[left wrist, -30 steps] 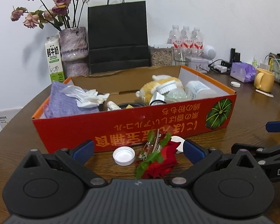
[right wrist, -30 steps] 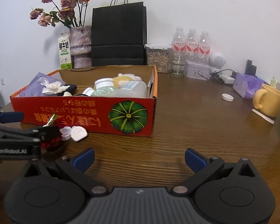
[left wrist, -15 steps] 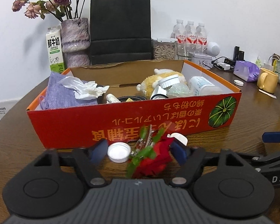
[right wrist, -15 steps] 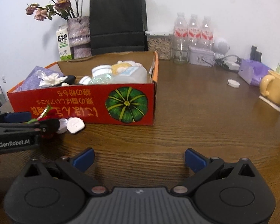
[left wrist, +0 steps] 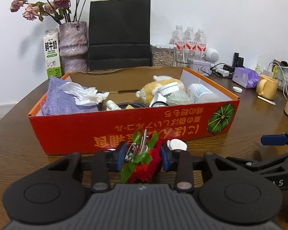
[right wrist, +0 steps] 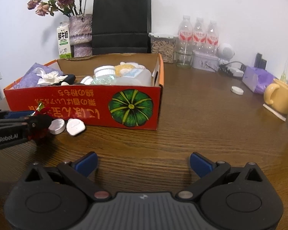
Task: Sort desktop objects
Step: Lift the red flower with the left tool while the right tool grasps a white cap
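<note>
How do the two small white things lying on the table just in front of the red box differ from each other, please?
The white bottle cap is round with a ribbed rim and lies open side up; the white flat piece beside it is a rounded, smooth, closed slab. The cap lies nearer the left gripper. Both are white and lie against the red box.

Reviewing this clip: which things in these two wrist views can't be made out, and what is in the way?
- Left wrist view: the left gripper is closing around the red flower clip; its own body hides the clip's lower part.
- Left wrist view: the white bottle cap beside the clip is hidden behind the left finger.
- Right wrist view: the red box wall hides what lies low inside.
- Milk carton small print: too small.
</note>
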### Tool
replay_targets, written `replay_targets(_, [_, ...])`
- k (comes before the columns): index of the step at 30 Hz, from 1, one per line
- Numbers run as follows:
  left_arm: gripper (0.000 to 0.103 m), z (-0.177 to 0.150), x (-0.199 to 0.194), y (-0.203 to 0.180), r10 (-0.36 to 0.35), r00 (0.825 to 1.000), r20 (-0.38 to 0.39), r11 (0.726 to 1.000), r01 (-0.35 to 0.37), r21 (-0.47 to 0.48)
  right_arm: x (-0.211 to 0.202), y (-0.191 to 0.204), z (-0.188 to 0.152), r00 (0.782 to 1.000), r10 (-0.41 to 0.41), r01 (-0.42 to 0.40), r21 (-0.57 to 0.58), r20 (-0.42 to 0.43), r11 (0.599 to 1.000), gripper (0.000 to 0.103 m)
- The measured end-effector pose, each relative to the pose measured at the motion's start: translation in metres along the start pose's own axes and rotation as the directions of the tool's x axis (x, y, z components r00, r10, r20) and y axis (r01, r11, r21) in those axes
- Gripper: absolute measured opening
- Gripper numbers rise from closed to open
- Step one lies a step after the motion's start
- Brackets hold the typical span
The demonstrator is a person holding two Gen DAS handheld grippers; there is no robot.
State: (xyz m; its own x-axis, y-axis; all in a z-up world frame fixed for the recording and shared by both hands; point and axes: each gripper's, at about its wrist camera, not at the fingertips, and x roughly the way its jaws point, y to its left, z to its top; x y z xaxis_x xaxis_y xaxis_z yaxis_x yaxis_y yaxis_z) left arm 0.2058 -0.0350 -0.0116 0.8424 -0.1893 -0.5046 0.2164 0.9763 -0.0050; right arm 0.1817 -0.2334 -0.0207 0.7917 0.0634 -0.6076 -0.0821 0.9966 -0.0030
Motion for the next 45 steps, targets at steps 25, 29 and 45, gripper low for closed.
replay_targets(25, [0.036,0.001,-0.007,0.068,0.022,1.000,0.016,0.997,-0.021,-0.069,0.021,0.053,0.023,0.995,0.096,-0.097,-0.031,-0.016,0.995,0.086])
replay_targets(29, [0.036,0.000,-0.006,0.073,0.014,1.000,0.013,0.996,-0.013,-0.083,0.023,0.056,0.029,0.993,0.116,-0.116,-0.013,-0.008,0.993,0.070])
replay_targets(45, [0.036,-0.002,-0.004,0.073,-0.007,1.000,0.005,0.996,0.008,-0.087,0.032,0.077,0.036,0.990,0.142,-0.143,-0.015,-0.023,0.990,0.028])
